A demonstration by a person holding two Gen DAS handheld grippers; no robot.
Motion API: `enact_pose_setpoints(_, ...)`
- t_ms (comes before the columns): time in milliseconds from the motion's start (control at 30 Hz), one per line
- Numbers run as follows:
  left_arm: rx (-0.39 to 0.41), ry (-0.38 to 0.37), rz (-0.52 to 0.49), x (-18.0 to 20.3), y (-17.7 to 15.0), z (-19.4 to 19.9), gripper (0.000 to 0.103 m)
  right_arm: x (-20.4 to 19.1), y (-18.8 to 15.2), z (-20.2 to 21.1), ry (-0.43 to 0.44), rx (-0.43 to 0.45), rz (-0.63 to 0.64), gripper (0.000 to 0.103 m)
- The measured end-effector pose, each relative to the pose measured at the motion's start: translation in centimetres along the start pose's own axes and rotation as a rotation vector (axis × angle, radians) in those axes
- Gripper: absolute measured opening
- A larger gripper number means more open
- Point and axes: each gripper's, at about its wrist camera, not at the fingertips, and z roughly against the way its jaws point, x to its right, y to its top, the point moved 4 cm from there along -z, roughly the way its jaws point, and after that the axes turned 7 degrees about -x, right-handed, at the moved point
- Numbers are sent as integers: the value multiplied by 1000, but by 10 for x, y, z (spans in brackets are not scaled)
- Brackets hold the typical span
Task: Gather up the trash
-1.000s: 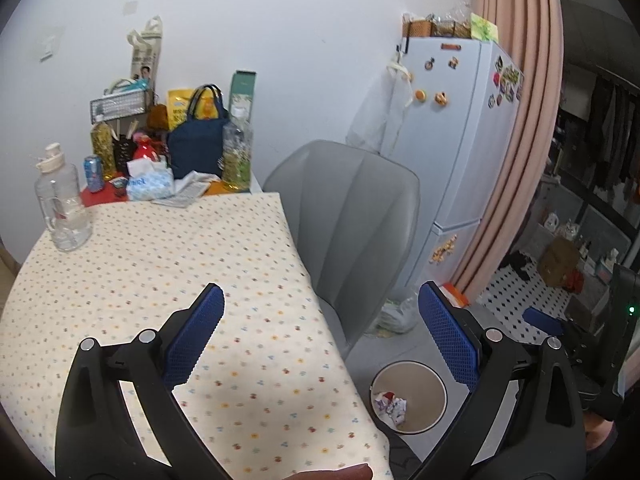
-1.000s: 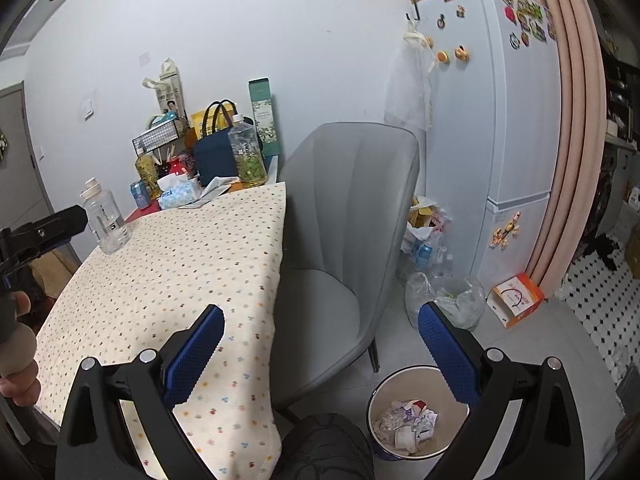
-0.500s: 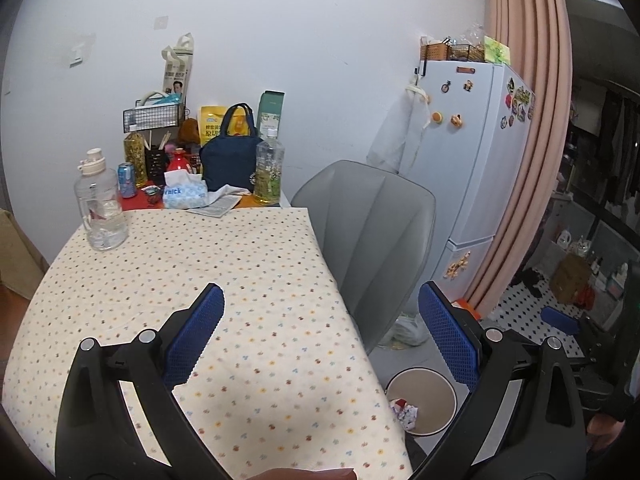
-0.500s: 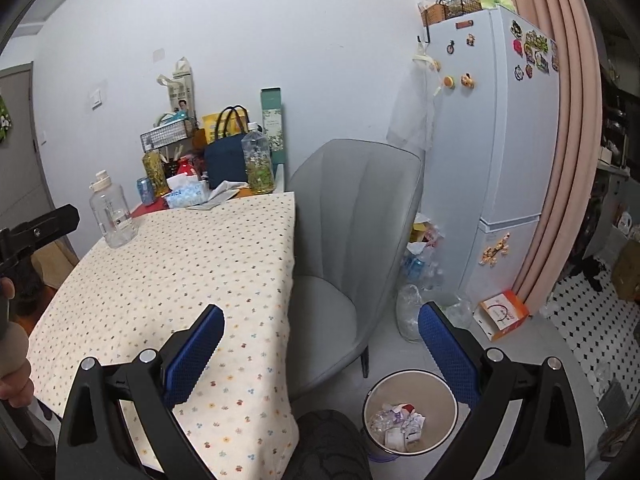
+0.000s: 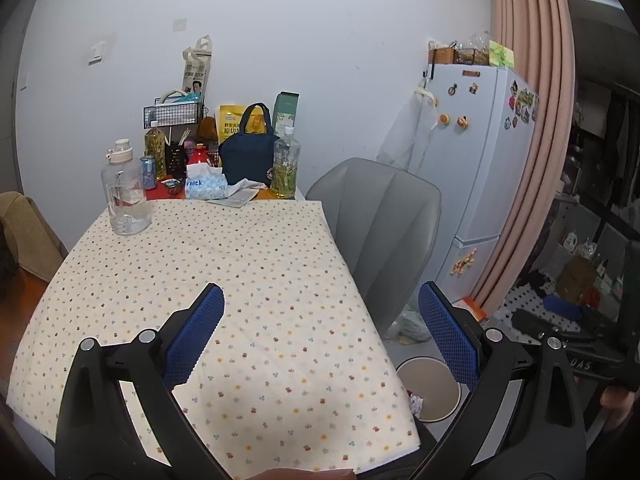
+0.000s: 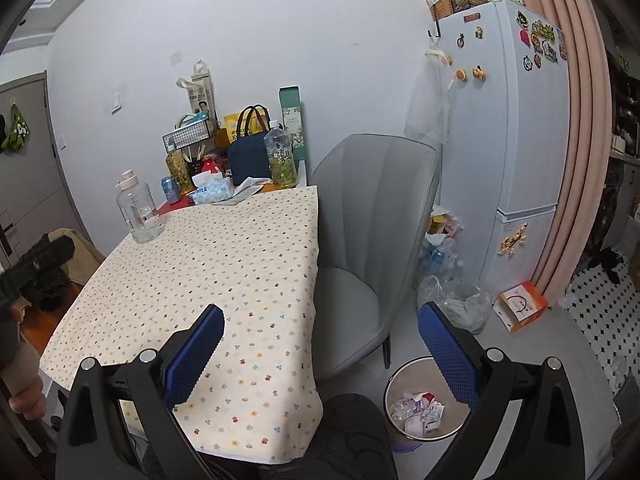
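Note:
A round trash bin (image 6: 424,404) stands on the floor right of the table and holds crumpled wrappers (image 6: 418,412); it also shows in the left wrist view (image 5: 430,386). My left gripper (image 5: 320,332) is open and empty, raised above the near part of the floral tablecloth (image 5: 208,264). My right gripper (image 6: 320,352) is open and empty, over the table's right corner, with the bin below its right finger. The left gripper's body (image 6: 38,260) shows at the left edge of the right wrist view.
A grey chair (image 6: 372,216) stands between table and white fridge (image 6: 504,152). At the table's far end are a water jug (image 5: 124,196), tissue pack (image 5: 206,186), navy bag (image 5: 248,156) and bottles. Plastic bags (image 6: 456,300) and an orange box (image 6: 520,306) lie on the floor.
Both grippers have risen and pulled back, so more of the table and room shows. Both stay open and empty. The bin has slid lower in both views.

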Motion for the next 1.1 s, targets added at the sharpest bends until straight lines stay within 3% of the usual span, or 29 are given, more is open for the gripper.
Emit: enact_pose_setpoints(1100,-17,18,22,-8,-19,7,97,-11,-9,-3,-13,-5,46,95)
